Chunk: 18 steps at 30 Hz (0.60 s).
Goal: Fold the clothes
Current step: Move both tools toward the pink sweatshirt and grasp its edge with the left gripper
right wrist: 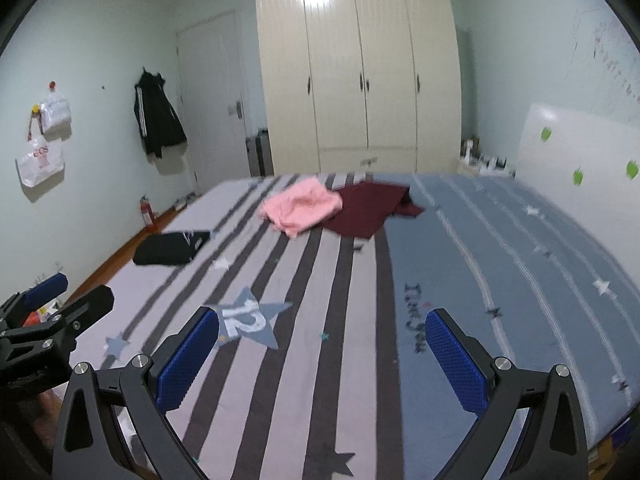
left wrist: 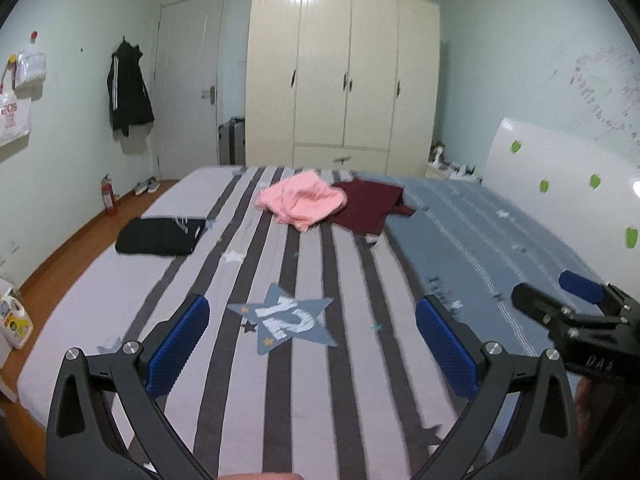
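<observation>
Both the left gripper (left wrist: 312,340) and right gripper (right wrist: 322,356) hover with fingers spread apart, empty, over a striped bedsheet (left wrist: 304,380). A star patch (left wrist: 282,318) reading "12" lies between the left fingers. Far ahead lie a crumpled pink garment (left wrist: 302,200) touching a maroon garment (left wrist: 368,208); a folded black garment (left wrist: 160,236) sits ahead-left, before a cream wardrobe (left wrist: 344,72).

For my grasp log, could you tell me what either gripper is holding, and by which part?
Nothing is held. The left gripper and right gripper both hover open above the bed.

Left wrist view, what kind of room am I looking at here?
Most likely a home bedroom: a wide bed with striped bedding and loose clothes on it, a cream wardrobe against the far wall, and a dark jacket hanging by the door.
</observation>
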Tool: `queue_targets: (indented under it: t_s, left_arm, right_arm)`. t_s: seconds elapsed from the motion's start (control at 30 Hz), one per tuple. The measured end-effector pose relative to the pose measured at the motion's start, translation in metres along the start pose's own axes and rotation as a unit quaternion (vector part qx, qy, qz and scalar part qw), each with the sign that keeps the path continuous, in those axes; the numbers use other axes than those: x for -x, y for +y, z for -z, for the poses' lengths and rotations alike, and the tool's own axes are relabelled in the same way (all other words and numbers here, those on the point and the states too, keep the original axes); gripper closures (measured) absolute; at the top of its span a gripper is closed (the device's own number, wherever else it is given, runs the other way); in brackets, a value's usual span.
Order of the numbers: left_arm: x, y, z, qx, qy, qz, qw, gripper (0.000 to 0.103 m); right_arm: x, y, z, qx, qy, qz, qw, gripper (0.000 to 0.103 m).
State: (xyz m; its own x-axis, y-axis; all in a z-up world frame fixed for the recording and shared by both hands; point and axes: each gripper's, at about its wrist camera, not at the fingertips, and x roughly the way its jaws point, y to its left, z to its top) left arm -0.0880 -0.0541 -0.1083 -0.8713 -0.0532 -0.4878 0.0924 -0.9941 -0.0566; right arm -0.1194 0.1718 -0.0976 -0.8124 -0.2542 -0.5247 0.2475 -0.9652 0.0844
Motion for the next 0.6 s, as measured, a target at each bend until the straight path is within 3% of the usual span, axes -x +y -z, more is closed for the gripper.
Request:
queue_targets:
  t_s: [0.2,0.37,0.47,0.6]
  left_arm:
    - [-0.117,0.036,0.032,0.030,0.050,0.043,0.9974,0.001]
    - [-0.186,0.049,0.033,0.059,0.112,0.059,0.9902,0.001]
    - [-0.209,0.047,0.014,0.064,0.149,0.047,0.9857,0.001]
    - [-0.238,0.049,-0.023,0.081,0.152,-0.003,0.9850,0.001]
  right_arm:
    - [-0.123,-0.008,0.018,-0.009,0.014,-0.026,1.000,0.001]
    - [-0.206,-0.018,0.024,-0.041,0.074,-0.042,0.996,0.001]
    - [-0.232,-0.024,0.011,-0.051,0.112,-0.042,0.992,0.001]
    - [-0.257,-0.028,-0.022,-0.050,0.137,-0.058,0.988,0.001]
